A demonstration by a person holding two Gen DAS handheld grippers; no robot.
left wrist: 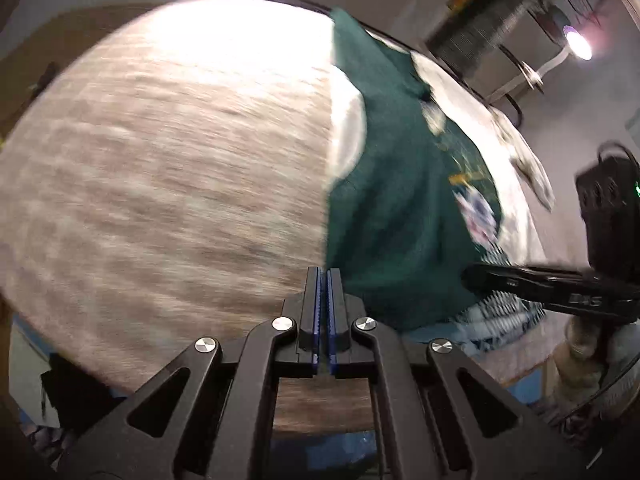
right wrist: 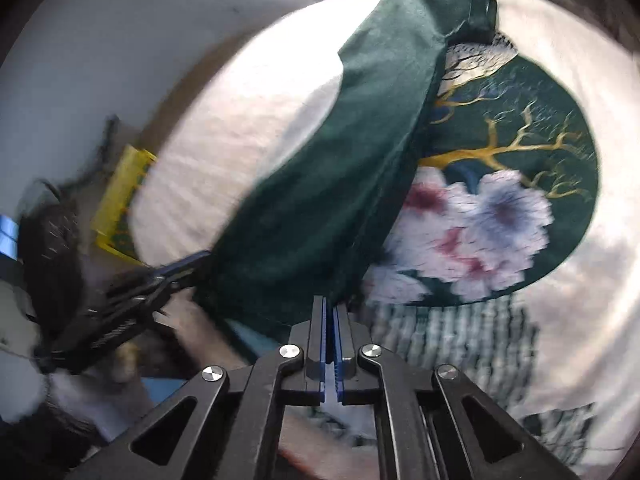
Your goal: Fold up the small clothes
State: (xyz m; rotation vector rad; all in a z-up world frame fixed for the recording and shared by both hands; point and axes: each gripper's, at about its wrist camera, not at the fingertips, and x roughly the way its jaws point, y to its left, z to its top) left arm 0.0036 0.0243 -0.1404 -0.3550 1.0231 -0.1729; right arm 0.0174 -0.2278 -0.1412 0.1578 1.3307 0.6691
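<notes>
A dark green garment (left wrist: 392,184) hangs lifted over the wooden table (left wrist: 168,168), its edge pinched between the pads of my left gripper (left wrist: 324,276), which is shut on it. My right gripper (right wrist: 330,304) is shut on another edge of the same green garment (right wrist: 328,184). The right gripper shows in the left wrist view (left wrist: 480,276) at the right, and the left gripper shows in the right wrist view (right wrist: 192,260) at the left, both holding the cloth taut. Below lies a white cloth with a round green print of flowers and gold branches (right wrist: 500,208).
A yellow object (right wrist: 120,200) lies beyond the table's left edge in the right wrist view. A black device (left wrist: 608,216) with a green light sits at the right. A bright lamp (left wrist: 578,42) shines at the upper right. Shelving stands behind.
</notes>
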